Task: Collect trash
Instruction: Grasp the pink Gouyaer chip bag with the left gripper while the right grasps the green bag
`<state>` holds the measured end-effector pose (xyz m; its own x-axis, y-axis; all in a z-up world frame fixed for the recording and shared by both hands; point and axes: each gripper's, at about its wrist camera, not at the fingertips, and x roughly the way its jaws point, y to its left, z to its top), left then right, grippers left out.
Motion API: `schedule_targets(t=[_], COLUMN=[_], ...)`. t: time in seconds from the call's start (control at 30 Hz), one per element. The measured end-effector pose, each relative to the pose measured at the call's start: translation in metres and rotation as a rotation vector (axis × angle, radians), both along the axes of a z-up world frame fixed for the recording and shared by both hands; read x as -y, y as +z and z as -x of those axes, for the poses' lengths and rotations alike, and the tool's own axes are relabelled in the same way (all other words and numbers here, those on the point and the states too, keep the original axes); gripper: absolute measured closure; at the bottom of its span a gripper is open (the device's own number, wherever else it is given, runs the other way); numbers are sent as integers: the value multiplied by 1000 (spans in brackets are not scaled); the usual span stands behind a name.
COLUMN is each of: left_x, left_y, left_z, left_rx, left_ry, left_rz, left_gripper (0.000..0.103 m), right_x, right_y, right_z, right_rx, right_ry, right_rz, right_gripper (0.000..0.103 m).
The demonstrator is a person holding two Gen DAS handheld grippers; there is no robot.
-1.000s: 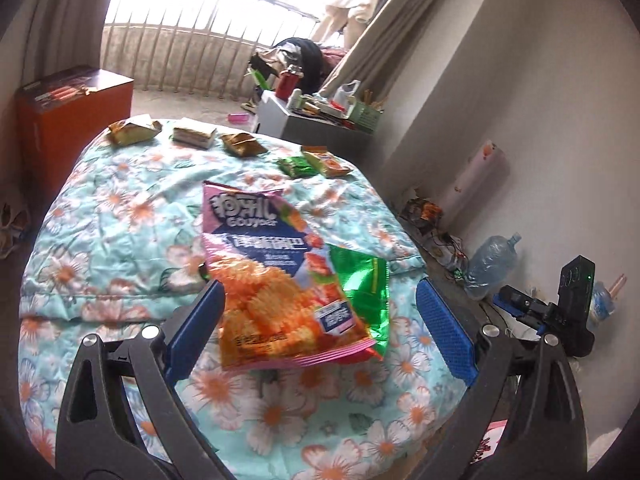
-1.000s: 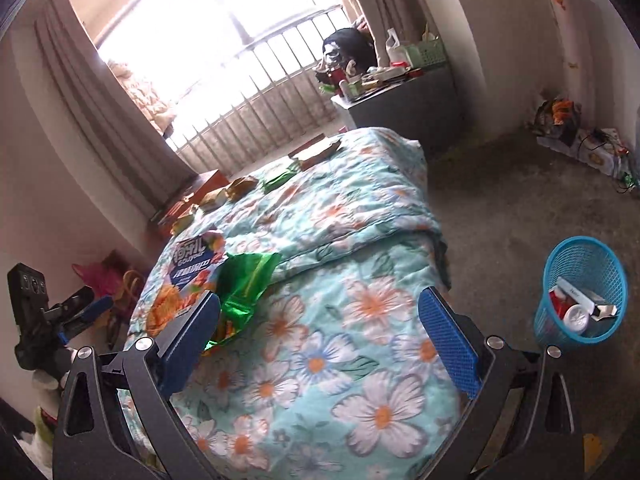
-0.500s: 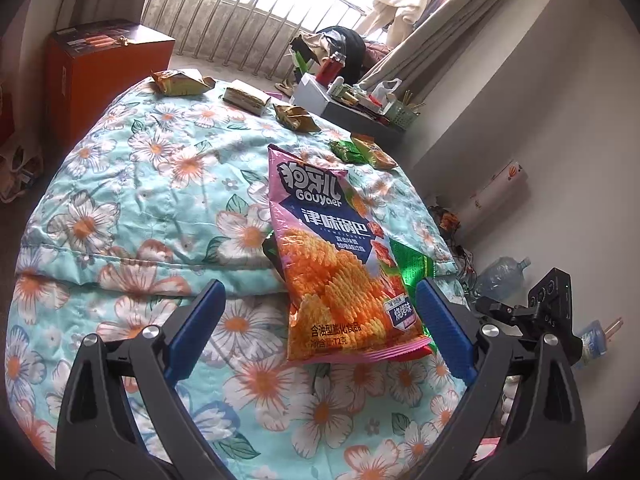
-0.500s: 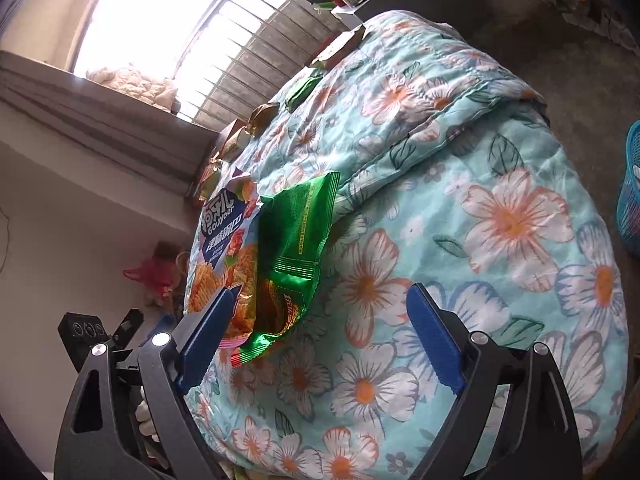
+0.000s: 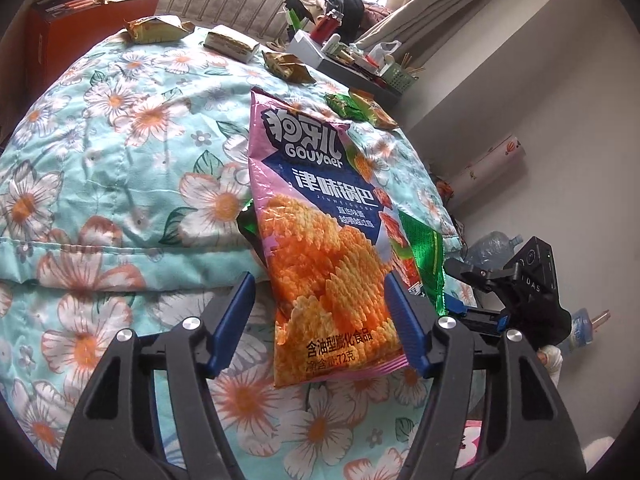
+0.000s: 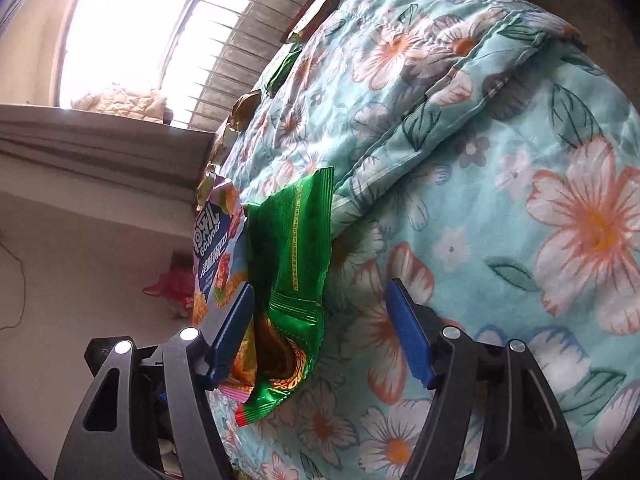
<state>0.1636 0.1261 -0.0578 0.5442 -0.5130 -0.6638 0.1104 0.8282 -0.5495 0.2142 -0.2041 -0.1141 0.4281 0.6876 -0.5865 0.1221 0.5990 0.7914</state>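
A pink and orange snack bag (image 5: 324, 248) lies on the floral quilt (image 5: 120, 168), partly over a green wrapper (image 5: 424, 252). My left gripper (image 5: 320, 320) is open, its blue fingers on either side of the bag's lower end. In the right wrist view the green wrapper (image 6: 292, 280) lies between the open fingers of my right gripper (image 6: 320, 328), with the snack bag (image 6: 218, 248) beside the left finger. The right gripper's body shows in the left wrist view (image 5: 516, 292).
Several more wrappers (image 5: 156, 28) and a flat packet (image 5: 232, 42) lie at the quilt's far end. An orange box (image 5: 84, 16), a cluttered table (image 5: 344, 56), a water bottle (image 5: 492, 244) and a paper roll (image 5: 488, 164) stand around the bed.
Both grippers have moved closer to the bed's near end. The left now straddles the snack bag; the right now straddles the green wrapper. The blue basket has left the right view.
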Motion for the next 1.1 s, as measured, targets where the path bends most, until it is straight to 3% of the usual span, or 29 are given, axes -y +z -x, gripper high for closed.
schedule_targets(t=[0.17, 0.4, 0.7, 0.87, 1.0, 1.03, 1.1], left_x=[3, 0, -5, -13, -22, -23, -26], left_y=[-6, -8, 9, 16, 10, 8, 3], left_z=[-4, -4, 14, 28, 37, 38, 38], left_rx=[-18, -11, 52, 59, 8, -4, -28], left_ry=[-8, -15, -38, -24, -6, 3, 10], left_rz=[-6, -8, 9, -28, -44, -55, -68], left_gripper=[58, 74, 85, 86, 82, 79, 61], right_x=[-11, -28, -10, 11, 30, 33, 36], right_y=[-4, -11, -6, 4, 13, 14, 14], right_z=[-13, -17, -3, 8, 21, 23, 25], right_rx=[-23, -54, -13, 20, 48, 52, 49], right_ry=[8, 26, -28, -93, -151, -154, -151], right_rz=[-41, -74, -30, 22, 61, 66, 66], right_gripper=[47, 72, 90, 91, 91, 91, 91])
